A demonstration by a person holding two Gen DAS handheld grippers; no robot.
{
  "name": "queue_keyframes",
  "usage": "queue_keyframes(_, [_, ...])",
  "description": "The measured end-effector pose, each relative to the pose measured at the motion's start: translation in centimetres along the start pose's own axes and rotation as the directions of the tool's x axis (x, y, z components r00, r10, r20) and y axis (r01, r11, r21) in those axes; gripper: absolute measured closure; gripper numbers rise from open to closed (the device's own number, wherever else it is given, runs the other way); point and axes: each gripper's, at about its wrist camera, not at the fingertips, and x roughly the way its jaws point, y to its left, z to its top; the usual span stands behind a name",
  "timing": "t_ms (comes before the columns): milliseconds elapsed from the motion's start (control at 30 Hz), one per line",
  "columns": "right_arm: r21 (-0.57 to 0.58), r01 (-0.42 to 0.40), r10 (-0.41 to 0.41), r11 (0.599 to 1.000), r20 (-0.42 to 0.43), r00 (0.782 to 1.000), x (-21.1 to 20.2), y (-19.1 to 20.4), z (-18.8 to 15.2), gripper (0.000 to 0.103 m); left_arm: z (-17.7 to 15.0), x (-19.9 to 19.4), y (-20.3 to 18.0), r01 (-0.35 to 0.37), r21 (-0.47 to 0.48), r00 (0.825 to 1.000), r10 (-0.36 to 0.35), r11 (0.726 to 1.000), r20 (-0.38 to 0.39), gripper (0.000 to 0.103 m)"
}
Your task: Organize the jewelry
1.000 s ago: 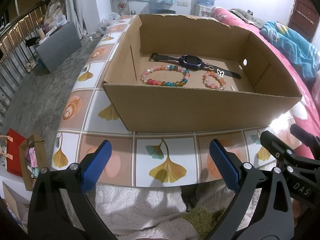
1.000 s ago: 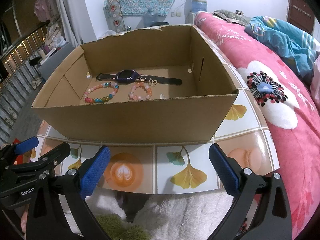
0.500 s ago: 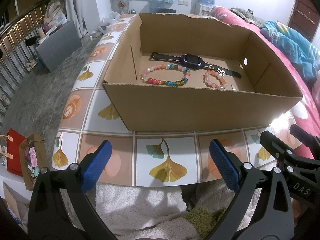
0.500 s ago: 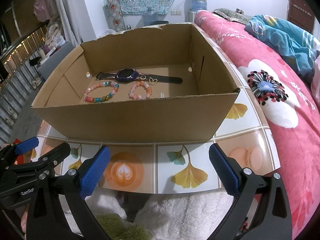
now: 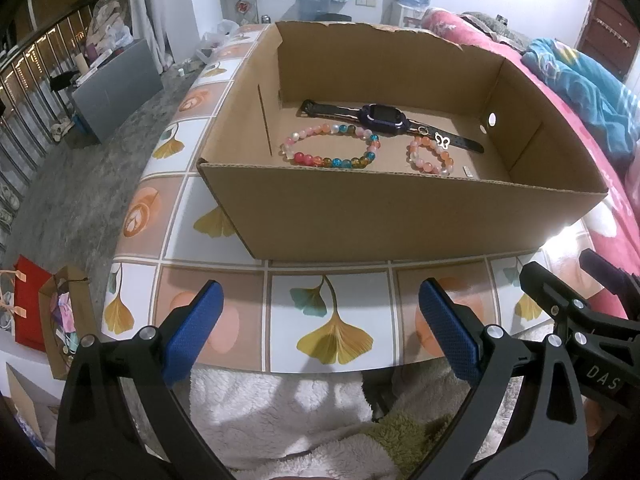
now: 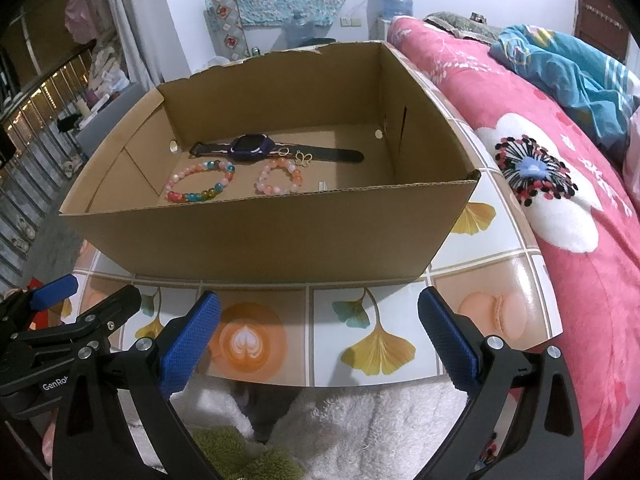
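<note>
Jewelry lies on the floor of the cardboard box [image 5: 400,216], which stands on the tiled bench [image 5: 332,316]: a watch [image 5: 384,117] stretched out toward the box's far wall, a large multicoloured bead bracelet [image 5: 332,148] just in front of it, and a smaller pink bead bracelet [image 5: 430,154] beside that one, toward the box's right wall. A small butterfly charm [image 5: 442,141] sits where the pink bracelet meets the watch strap; whether it is tied to either cannot be told.

Both tools hover outside the box, short of its near wall. The left gripper [image 5: 320,328] has its jaws spread wide with nothing between them, and the right gripper [image 6: 318,330] is the same.

The pieces look already gathered, so the step in hand is probably picking one to place or straighten. To do it well, come over the near wall from above rather than pushing through it, since the cardboard would slide on the smooth tiles. Pinch a bracelet across a single strand of beads, not across the whole loop, and lift straight up so the neighbouring pieces are not dragged. The watch is best taken by its body.
</note>
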Motion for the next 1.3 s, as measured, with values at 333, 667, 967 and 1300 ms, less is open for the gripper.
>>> queue_keyframes(333, [0.001, 0.0, 0.0, 1.0, -0.001, 1.0, 0.05, -0.11, 0.13, 0.007, 0.1, 0.07, 0.03, 0.001, -0.001, 1.0, -0.001, 1.0, -0.002, 0.008])
queue_keyframes(667, [0.0, 0.0, 0.0, 1.0, -0.001, 1.0, 0.04, -0.06, 0.12, 0.007, 0.06, 0.02, 0.07, 0.001, 0.0, 1.0, -0.001, 1.0, -0.002, 0.008])
queue_keyframes(967, [0.003, -0.002, 0.002, 1.0, -0.004, 1.0, 0.09, -0.05, 0.11, 0.007, 0.09, 0.03, 0.15, 0.002, -0.001, 1.0, -0.002, 1.0, -0.004, 0.008])
queue_keyframes(1300, [0.003, -0.002, 0.002, 1.0, -0.004, 1.0, 0.1, -0.06, 0.12, 0.007, 0.11, 0.0, 0.22, 0.001, -0.001, 1.0, -0.001, 1.0, -0.005, 0.008])
